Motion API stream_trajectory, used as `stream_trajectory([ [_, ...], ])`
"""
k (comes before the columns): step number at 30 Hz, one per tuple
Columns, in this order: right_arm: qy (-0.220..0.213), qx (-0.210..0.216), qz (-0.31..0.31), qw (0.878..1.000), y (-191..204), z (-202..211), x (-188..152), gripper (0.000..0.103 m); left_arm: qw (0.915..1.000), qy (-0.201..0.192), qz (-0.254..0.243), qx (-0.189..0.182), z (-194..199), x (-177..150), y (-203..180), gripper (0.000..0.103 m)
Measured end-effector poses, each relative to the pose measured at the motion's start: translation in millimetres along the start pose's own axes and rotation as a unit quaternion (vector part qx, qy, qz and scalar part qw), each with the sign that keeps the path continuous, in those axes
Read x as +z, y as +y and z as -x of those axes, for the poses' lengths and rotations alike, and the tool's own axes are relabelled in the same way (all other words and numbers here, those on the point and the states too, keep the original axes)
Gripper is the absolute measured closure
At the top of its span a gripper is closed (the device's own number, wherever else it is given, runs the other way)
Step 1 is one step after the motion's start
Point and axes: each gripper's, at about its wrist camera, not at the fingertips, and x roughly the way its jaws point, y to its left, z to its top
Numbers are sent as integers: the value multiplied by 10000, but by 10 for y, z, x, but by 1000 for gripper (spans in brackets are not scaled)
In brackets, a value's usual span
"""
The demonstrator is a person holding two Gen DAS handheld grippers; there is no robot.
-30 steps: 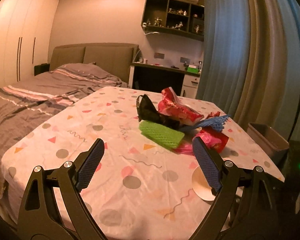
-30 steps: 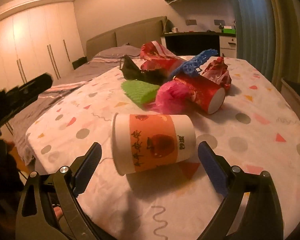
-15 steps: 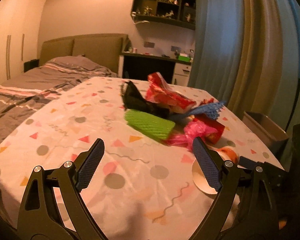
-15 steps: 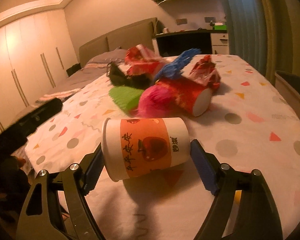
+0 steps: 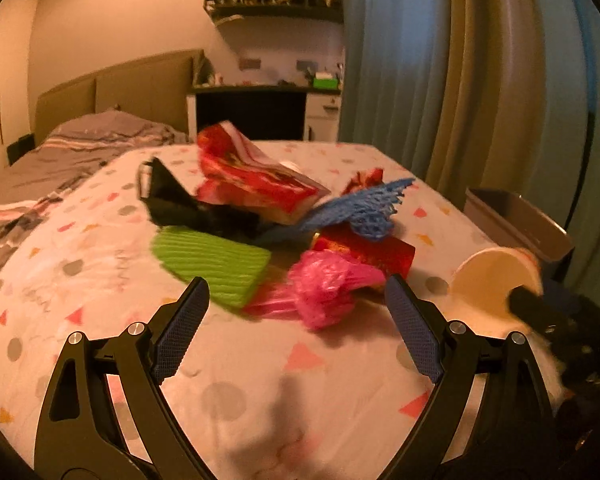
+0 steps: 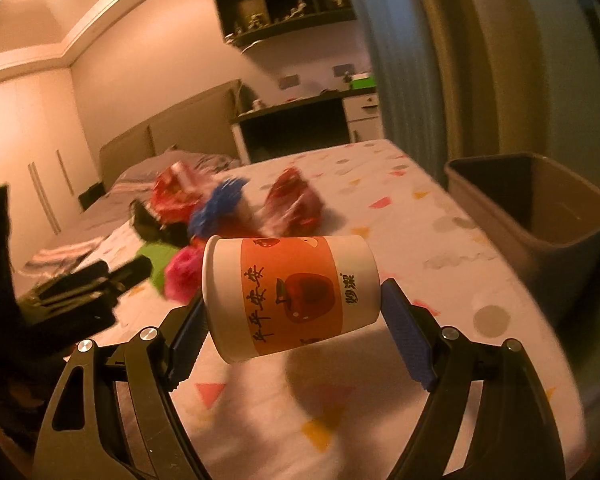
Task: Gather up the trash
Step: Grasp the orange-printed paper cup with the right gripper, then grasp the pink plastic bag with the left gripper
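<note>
My right gripper (image 6: 292,320) is shut on a white and orange paper cup (image 6: 290,294), held on its side above the table. The cup's open mouth also shows in the left wrist view (image 5: 496,284). My left gripper (image 5: 296,328) is open and empty, just short of a pink plastic bag (image 5: 328,284). Behind the bag lie a green sponge cloth (image 5: 212,256), a red cup (image 5: 364,248), blue foam netting (image 5: 364,208), a red snack wrapper (image 5: 256,176) and a black wrapper (image 5: 184,204).
A grey bin (image 6: 540,216) stands beside the table's right edge, also in the left wrist view (image 5: 516,220). The table has a patterned white cloth (image 5: 80,280). A bed (image 5: 60,160) lies to the left, a desk (image 5: 256,108) and curtains (image 5: 460,80) behind.
My right gripper has closed on the paper cup and lifted it off the table, turning right toward the bin. My left gripper has moved forward toward the trash pile.
</note>
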Motion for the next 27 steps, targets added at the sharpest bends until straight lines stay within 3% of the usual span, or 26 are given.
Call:
stream_trajectory([
  [4,-80,-25,-132,9999,-126,28,49,24,9993,364,-51,-43,-264,67,-80,23],
  [7,-109,-18,-156,9998,-175,38,66,24,9976,677,73,-85,-437,90,-57,37],
  [9,-119,-6,-183,9998,-196,45,65,24,9964,840,84,-74,-511,81,-44,52],
  [13,-117,19,-200,9997,-213,44,66,24,9939,1061,215,-219,-581,66,16,69],
  [19,-142,40,-180,9997,-221,59,79,24,9953,879,302,-261,-485,87,59,79],
  [27,-262,-9,-144,9996,-197,126,115,24,9963,84,638,-571,189,296,227,79],
])
